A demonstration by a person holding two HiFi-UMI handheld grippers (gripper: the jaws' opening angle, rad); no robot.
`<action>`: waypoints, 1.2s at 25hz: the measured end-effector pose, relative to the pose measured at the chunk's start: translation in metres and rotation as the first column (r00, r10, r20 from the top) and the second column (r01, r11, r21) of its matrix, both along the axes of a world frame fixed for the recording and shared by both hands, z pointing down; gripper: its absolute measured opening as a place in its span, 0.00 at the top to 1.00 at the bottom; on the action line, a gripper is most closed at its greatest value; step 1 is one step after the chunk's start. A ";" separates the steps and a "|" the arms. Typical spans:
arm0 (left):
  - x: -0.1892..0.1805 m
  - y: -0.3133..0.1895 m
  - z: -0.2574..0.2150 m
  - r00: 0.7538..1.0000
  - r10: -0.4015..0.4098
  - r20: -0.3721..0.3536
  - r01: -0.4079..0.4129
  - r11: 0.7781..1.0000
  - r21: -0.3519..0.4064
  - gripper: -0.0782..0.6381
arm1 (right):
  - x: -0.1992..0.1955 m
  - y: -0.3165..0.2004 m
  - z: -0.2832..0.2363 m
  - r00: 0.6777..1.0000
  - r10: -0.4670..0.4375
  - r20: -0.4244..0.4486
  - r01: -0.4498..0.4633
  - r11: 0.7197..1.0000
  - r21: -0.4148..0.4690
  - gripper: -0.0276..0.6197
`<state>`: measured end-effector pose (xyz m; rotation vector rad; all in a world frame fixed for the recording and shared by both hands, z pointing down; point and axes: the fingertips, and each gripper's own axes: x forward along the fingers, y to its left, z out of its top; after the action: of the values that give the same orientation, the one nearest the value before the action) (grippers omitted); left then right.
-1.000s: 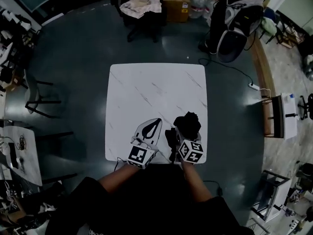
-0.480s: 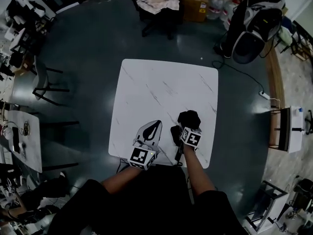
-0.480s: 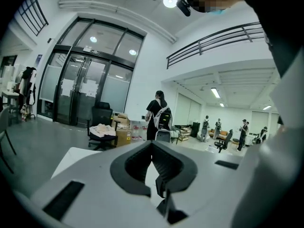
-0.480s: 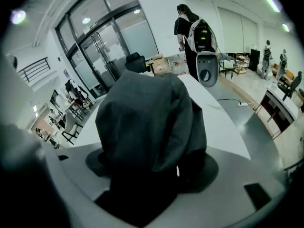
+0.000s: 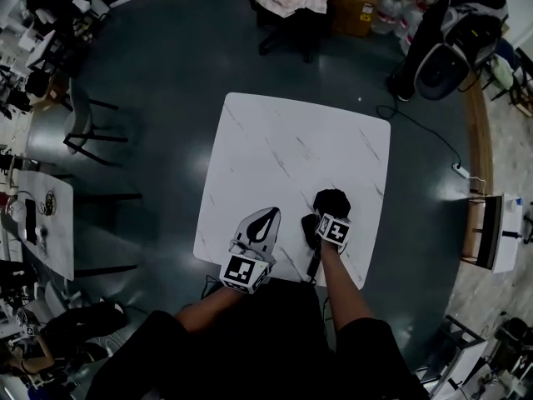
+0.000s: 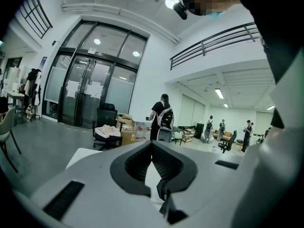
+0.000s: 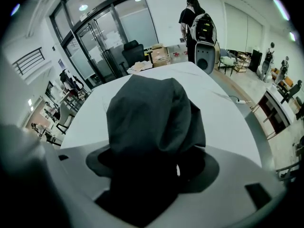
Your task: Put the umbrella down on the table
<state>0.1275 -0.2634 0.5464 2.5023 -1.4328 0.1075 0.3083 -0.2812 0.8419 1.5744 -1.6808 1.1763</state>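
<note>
umbrella (image 7: 152,122) in right gripper (image 5: 327,223), chair (image 5: 287,11) beyond table (image 5: 283,148)

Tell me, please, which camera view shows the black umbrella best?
The right gripper view: the umbrella fills the frame close up, its dark folded cloth clamped in the right claw. The head view shows only a small dark bundle over the table. The left gripper view does not show it.

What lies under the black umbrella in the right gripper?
The white table lies below the umbrella. The fabric covers the spot beneath it, so whether it touches the top cannot be seen.
</note>
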 end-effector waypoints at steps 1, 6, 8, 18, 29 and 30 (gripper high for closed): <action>-0.005 0.002 -0.001 1.000 -0.003 0.002 0.003 1.000 0.000 0.88 | -0.001 0.000 0.002 1.000 -0.003 0.006 0.003 1.000 -0.008 0.42; -0.022 0.010 0.004 1.000 -0.014 0.001 0.014 1.000 -0.008 0.88 | -0.008 0.004 0.018 0.999 -0.023 0.038 0.025 0.998 -0.060 0.42; -0.027 0.014 0.004 1.000 -0.013 0.000 0.013 1.000 -0.006 0.88 | -0.009 0.007 0.019 0.999 -0.025 0.040 0.027 0.997 -0.068 0.42; -0.050 0.035 -0.005 0.998 0.027 -0.062 -0.028 1.000 -0.009 0.88 | -0.009 0.016 -0.021 1.000 0.003 0.021 -0.003 1.000 -0.005 0.41; -0.088 0.067 -0.048 0.989 0.093 -0.117 -0.084 0.993 0.082 0.88 | -0.057 0.061 -0.112 0.988 0.077 0.132 -0.100 0.978 0.183 0.41; -0.094 0.071 -0.051 0.988 0.096 -0.125 -0.086 0.993 0.084 0.88 | -0.068 0.065 -0.120 0.988 0.061 0.144 -0.090 0.975 0.205 0.41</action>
<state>0.0338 -0.1924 0.4954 2.5851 -1.2964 -0.0933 0.2399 -0.2159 0.7217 1.7332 -1.9032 1.1998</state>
